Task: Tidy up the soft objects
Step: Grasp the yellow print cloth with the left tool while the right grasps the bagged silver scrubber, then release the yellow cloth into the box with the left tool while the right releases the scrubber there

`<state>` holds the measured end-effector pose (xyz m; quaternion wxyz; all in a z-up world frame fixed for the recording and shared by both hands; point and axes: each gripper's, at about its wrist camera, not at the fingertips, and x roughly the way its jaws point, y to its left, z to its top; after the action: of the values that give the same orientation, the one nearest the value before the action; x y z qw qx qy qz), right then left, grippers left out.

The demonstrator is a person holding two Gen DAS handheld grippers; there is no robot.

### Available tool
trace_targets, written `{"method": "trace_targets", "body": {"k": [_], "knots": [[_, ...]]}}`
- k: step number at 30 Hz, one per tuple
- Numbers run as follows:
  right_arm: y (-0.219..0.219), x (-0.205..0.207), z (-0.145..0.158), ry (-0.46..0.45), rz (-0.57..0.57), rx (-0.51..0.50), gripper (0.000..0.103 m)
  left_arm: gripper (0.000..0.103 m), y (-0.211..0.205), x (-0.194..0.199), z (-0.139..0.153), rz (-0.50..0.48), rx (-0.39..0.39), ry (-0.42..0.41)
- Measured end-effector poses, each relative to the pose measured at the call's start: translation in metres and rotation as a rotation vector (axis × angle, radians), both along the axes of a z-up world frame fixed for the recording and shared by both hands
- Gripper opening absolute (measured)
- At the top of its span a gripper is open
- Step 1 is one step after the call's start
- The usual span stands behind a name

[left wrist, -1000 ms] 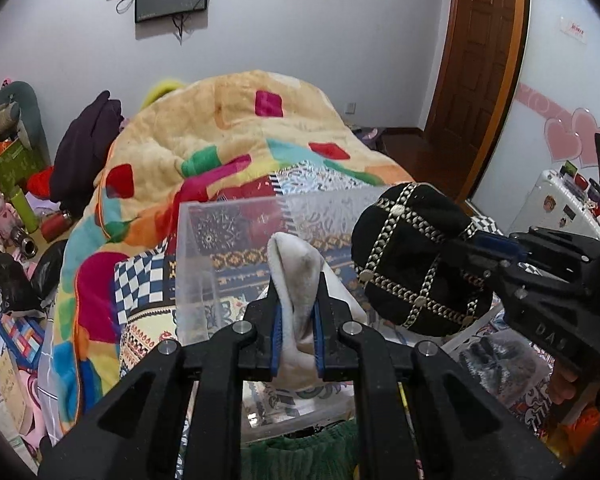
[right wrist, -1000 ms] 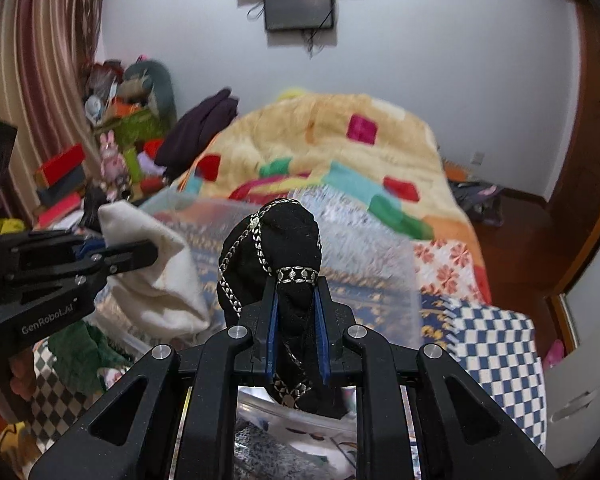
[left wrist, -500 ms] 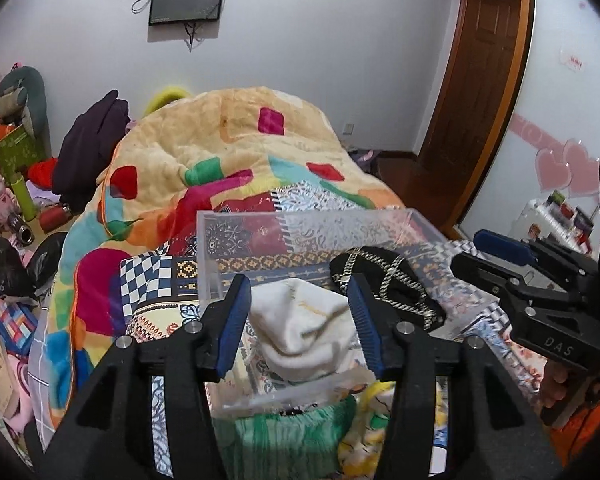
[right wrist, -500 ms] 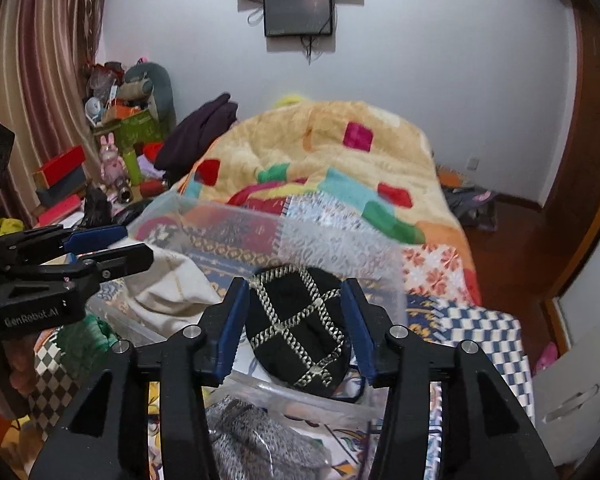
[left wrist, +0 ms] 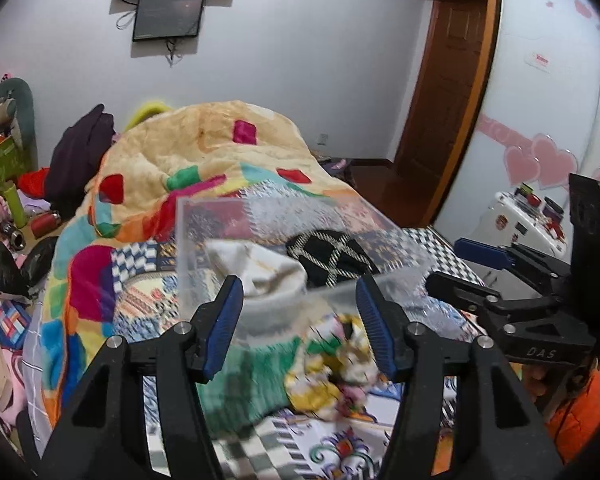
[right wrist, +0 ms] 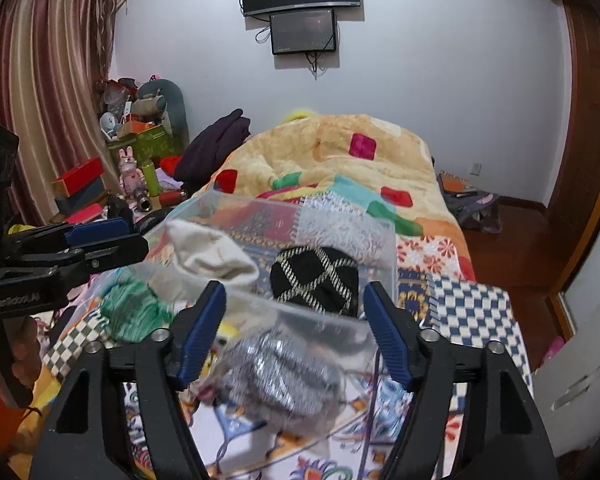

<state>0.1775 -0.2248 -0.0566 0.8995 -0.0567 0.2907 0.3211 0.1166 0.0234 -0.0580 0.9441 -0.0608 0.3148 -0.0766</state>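
A cluttered bedroom, its bed (left wrist: 148, 292) heaped with a patchwork quilt: on it sits a clear plastic bin (left wrist: 300, 240) holding a cream knitted garment (left wrist: 260, 268) at its left and a black hat crossed with metallic chains (left wrist: 332, 254) beside it. Your left gripper (left wrist: 300, 320) and right gripper (right wrist: 294, 326) both stand wide apart, holding nothing. Only your left view shows the yellow patterned cloth (left wrist: 340, 368) beside a green knit (left wrist: 240, 376); only your right view shows the silver-grey bundle (right wrist: 276, 372) under clear plastic.
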Motion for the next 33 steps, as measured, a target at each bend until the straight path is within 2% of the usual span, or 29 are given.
{"method": "trace_targets", "body": {"k": [5, 14, 19, 24, 30, 33], "knots": [[0.0, -0.003, -0.019, 0.047, -0.009, -0.023, 0.07, 0.058, -0.011, -0.001, -0.021, -0.017, 0.025, 0.05], [-0.001, -0.003, -0.046, 0.15, -0.002, -0.03, 0.071, 0.058, -0.018, 0.005, -0.051, -0.032, 0.015, 0.123], [0.001, -0.003, -0.054, 0.169, 0.007, -0.031, 0.071, 0.058, -0.021, 0.007, -0.061, -0.041, 0.004, 0.138], [-0.002, -0.005, -0.053, 0.17, 0.017, -0.01, 0.051, 0.037, -0.024, 0.006, -0.064, -0.065, -0.003, 0.13], [-0.005, -0.01, -0.046, 0.154, 0.025, 0.004, 0.034, 0.012, -0.019, 0.005, -0.06, -0.077, -0.02, 0.128], [-0.006, -0.014, -0.041, 0.144, 0.03, 0.014, 0.03, 0.007, -0.016, 0.002, -0.057, -0.069, -0.025, 0.117]]}}
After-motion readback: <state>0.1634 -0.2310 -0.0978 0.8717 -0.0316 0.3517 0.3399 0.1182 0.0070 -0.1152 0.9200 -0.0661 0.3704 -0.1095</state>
